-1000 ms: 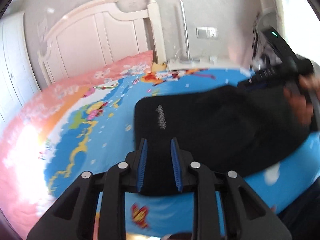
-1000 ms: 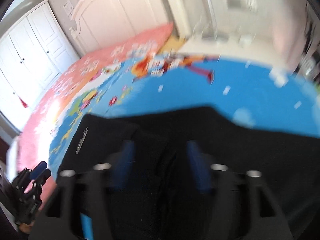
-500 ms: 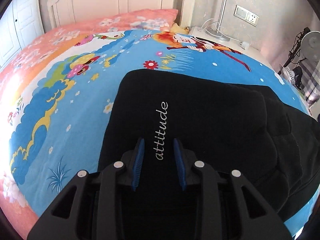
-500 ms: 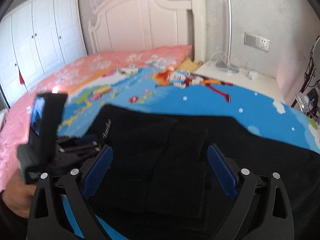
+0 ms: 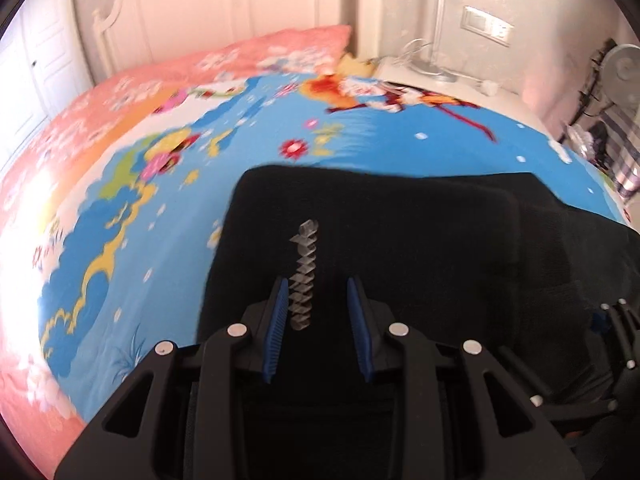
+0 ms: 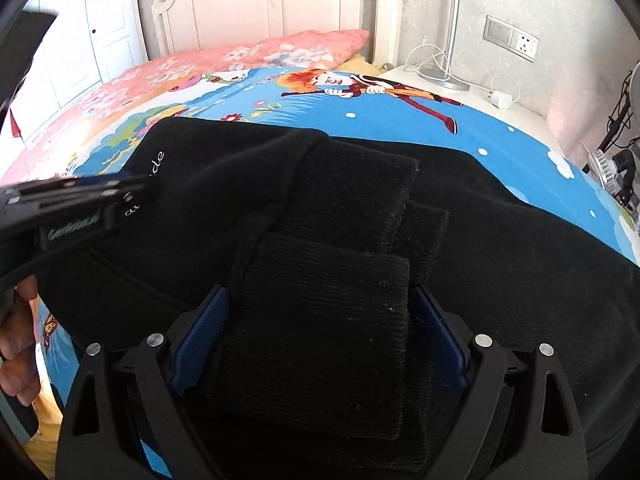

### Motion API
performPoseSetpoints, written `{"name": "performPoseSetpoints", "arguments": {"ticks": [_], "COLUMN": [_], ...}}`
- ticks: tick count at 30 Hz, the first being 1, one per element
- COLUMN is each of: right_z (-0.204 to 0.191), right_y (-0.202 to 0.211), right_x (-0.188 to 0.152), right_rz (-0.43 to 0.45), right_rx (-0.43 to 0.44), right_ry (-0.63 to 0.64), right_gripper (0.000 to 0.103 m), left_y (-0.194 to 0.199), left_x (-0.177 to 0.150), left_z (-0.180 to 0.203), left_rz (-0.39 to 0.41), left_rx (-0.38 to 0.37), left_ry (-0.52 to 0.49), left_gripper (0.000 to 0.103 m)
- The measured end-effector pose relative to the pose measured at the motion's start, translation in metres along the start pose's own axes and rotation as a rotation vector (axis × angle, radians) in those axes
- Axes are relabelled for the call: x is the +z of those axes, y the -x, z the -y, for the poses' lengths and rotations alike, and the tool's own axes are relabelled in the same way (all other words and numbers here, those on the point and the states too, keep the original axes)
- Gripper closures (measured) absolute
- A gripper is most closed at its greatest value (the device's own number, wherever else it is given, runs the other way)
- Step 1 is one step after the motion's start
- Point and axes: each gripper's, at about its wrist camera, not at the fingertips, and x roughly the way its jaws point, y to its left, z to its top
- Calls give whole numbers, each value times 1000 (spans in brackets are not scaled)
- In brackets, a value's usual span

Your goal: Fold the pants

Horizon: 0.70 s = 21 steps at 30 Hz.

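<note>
Black pants (image 5: 400,240) lie folded on the bed, with white lettering (image 5: 304,272) on the left part. My left gripper (image 5: 317,282) hovers over that lettering with a narrow gap between its blue pads and no fabric pinched. In the right wrist view it (image 6: 144,184) reaches in from the left. My right gripper (image 6: 318,292) stands wide over the pants (image 6: 500,260). A ribbed black cuff (image 6: 320,320) lies between its closing jaws, and its edges sit next to the pads (image 6: 200,344). Part of the right gripper (image 5: 616,320) shows at the left view's right edge.
The bed has a blue cartoon sheet (image 5: 120,240) and a pink pillow (image 6: 280,48) by the white headboard (image 6: 240,4). A nightstand with a lamp base (image 6: 444,80) and a charger stands behind. A fan (image 5: 624,68) is at the right. A person's fingers (image 6: 16,340) hold the left tool.
Both grippers came down closer to the pants. The left one moved over the lettering. The right one settled around the ribbed cuff, its jaws slightly narrower than half a second ago.
</note>
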Motion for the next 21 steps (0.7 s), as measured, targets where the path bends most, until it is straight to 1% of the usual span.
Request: {"name": "performPoseSetpoints", "arguments": {"ticks": [3,10,13,14,16,18,20,21], "right_z": [0,1,3,4,12,23,32,35], "right_y": [1,0,1,3,13,23,26,26], "right_x": [-1,-2,1,3,11,21,31,39], "right_rz": [0,-3,-19,-25,-17,14,28,34], "right_rx": [1,14,22,30,73,82,81,85], "right_ry": [2,0,-4,-13,-56,-91,-126,-139], "right_gripper": [16,15,16,18,24,35,37,40], "left_y": [-7,-29,-38,-38,-39,-39,-39,-39], "left_x": [8,24,27,27,26,26,26,26], "left_z": [10,19,20,21,21,20,21,22], "left_rz": [-8,-43,-61,-60,-59,-58,-56,-55], "left_rx": [-12,7,13,17,20,17,16,19], "left_ry": [-15,-35,-36,-38,-39,-37,-34,-36], "left_gripper": [72,73,73,73,73,73,73,73]}}
